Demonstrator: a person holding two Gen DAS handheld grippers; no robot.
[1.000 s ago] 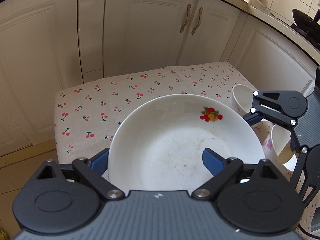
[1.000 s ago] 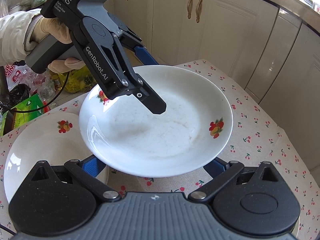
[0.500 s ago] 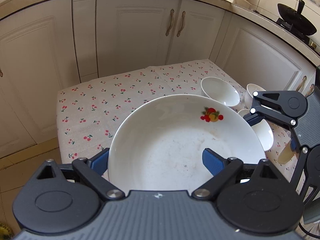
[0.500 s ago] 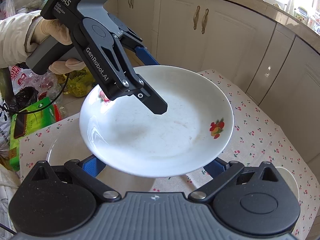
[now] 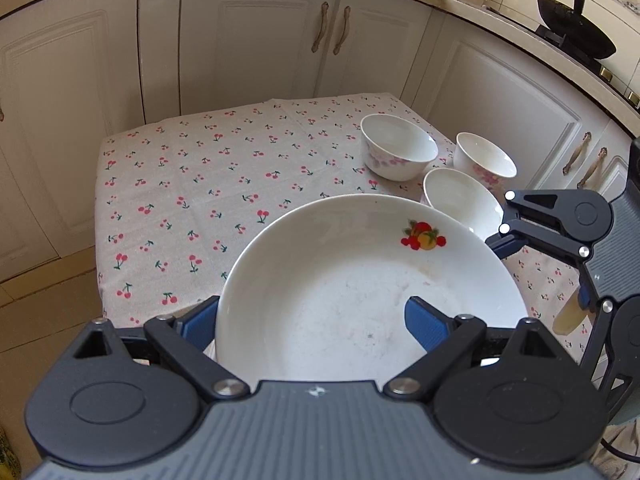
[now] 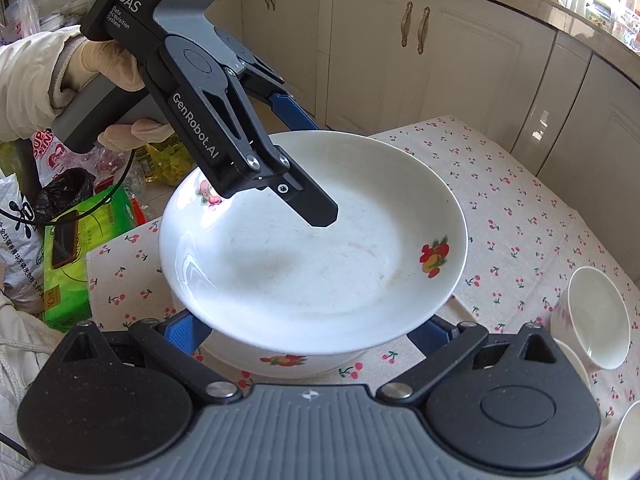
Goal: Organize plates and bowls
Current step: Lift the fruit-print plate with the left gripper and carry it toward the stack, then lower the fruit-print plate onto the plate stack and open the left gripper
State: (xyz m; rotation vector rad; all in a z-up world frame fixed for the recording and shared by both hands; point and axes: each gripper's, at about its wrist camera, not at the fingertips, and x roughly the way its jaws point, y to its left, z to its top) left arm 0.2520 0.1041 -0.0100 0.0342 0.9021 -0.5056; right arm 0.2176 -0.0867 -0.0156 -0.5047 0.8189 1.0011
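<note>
Both grippers, left [image 5: 316, 318] and right [image 6: 308, 330], pinch opposite rims of one fruit-print plate [image 6: 304, 256], angled downward; open cherry-print tablecloth [image 5: 192, 184] lies left of three bowls [image 5: 398, 152].

The held plate [image 5: 360, 292] hides the left claw's [image 5: 316, 320] left pad and the tabletop [image 5: 200, 200] beneath it. In the right wrist view, the same plate covers most of a second plate [image 6: 288, 360] lying under it, leaving only a rim strip, and hides the tips of the right claw [image 6: 310, 330], so its grip cannot be read. A bowl [image 6: 624, 444] is cut off at that view's lower right edge
</note>
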